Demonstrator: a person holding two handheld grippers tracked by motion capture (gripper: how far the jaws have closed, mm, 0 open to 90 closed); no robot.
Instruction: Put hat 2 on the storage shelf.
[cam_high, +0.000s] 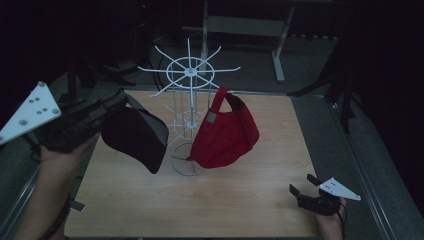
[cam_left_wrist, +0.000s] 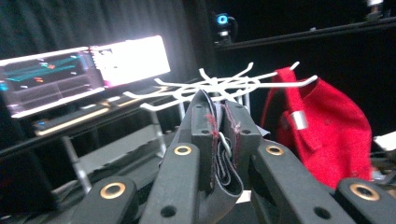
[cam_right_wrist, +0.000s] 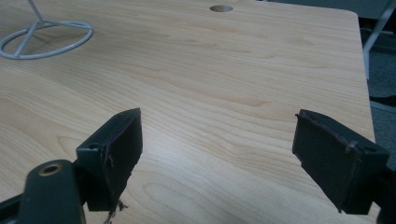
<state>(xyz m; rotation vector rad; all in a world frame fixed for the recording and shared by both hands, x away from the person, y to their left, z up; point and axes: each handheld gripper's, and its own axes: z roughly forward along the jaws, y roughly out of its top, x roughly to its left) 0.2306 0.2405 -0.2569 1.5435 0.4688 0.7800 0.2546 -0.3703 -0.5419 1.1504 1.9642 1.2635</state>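
— Nearest the lens, what does the left claw (cam_high: 114, 102) grip?

— Its jaws are pinched tight on the rear strap of a black fabric baseball cap (cam_high: 136, 136). In the left gripper view the dark strap (cam_left_wrist: 219, 154) sits folded between the pads, with the cap hanging below the claw, clear of the surface.

— Where is that cap on the clock face?

— At about nine o'clock of the pale wooden surface (cam_high: 215, 200), just beside the white wire hat stand (cam_high: 189, 107), on its nine o'clock side. I cannot tell whether the brim touches the wires.

— What else is on the stand?

— A red fabric baseball cap (cam_high: 225, 135) hangs by its strap from a prong on the three o'clock side, its crown sagging toward the stand's round wire base (cam_right_wrist: 44, 39).

— And the other hand?

— The right claw (cam_high: 303, 186) rests low at five o'clock, near the surface's front edge, jaws spread wide with only bare wood between them, well apart from both caps.
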